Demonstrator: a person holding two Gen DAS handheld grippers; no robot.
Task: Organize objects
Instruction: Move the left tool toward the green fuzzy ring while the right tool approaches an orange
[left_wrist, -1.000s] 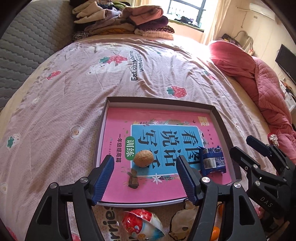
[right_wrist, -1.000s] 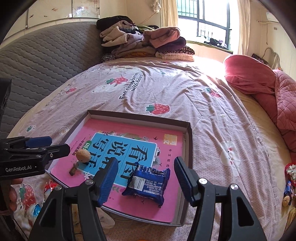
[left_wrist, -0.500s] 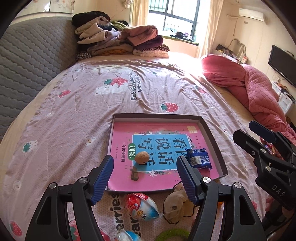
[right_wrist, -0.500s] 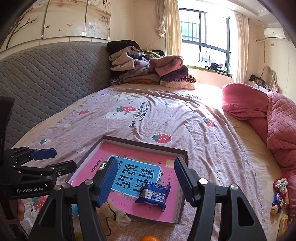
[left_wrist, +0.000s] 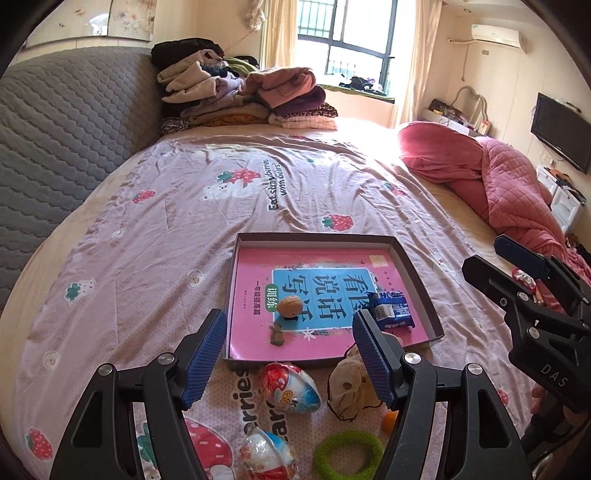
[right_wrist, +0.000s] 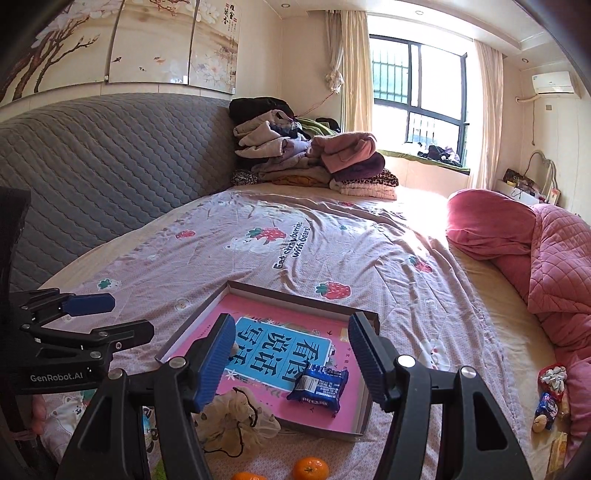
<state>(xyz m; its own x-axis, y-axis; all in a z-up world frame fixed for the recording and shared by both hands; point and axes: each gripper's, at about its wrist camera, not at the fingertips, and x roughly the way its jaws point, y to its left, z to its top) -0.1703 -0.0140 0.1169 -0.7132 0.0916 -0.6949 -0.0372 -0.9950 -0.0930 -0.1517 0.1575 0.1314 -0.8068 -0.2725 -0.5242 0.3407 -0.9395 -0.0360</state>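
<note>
Hovering tongs: the left gripper (left_wrist: 288, 354) and the right gripper (right_wrist: 291, 356) both hang released above the near end of the bed (left_wrist: 155, 236), jaws wide with nothing between the pads.
Tray: a shallow cardboard tray (left_wrist: 413, 275) lies near the bed's near edge, a pink book (left_wrist: 255, 291) flat inside it.
In the tray: a walnut (left_wrist: 290, 306) sits near the middle of the book, a small brown piece (left_wrist: 276, 334) just before it toward the near rim; a blue snack packet (right_wrist: 318, 386) lies toward the tray's right near corner.
Outside the tray: along its near rim lie two toy eggs (left_wrist: 290, 384), a beige drawstring pouch (right_wrist: 232, 417) touching the rim, a green ring (left_wrist: 349, 454) and two oranges (right_wrist: 310, 469).
Open room: the wide stretch of strawberry-print sheet beyond the tray's far rim and to its left is bare up to the grey headboard (right_wrist: 103, 162).
Edges: a stack of folded clothes (left_wrist: 243, 99) fills the bed's far corner; a pink quilt (right_wrist: 546, 266) is heaped along the right edge, with small wrapped snacks (right_wrist: 550, 398) beside it.
Room: a barred window (right_wrist: 417, 99) with curtains, a wall air conditioner and a television (left_wrist: 559, 133) on the right wall.
Change: both views have pulled back and up, so the tray looks smaller and the eggs, ring and oranges have come into sight.
</note>
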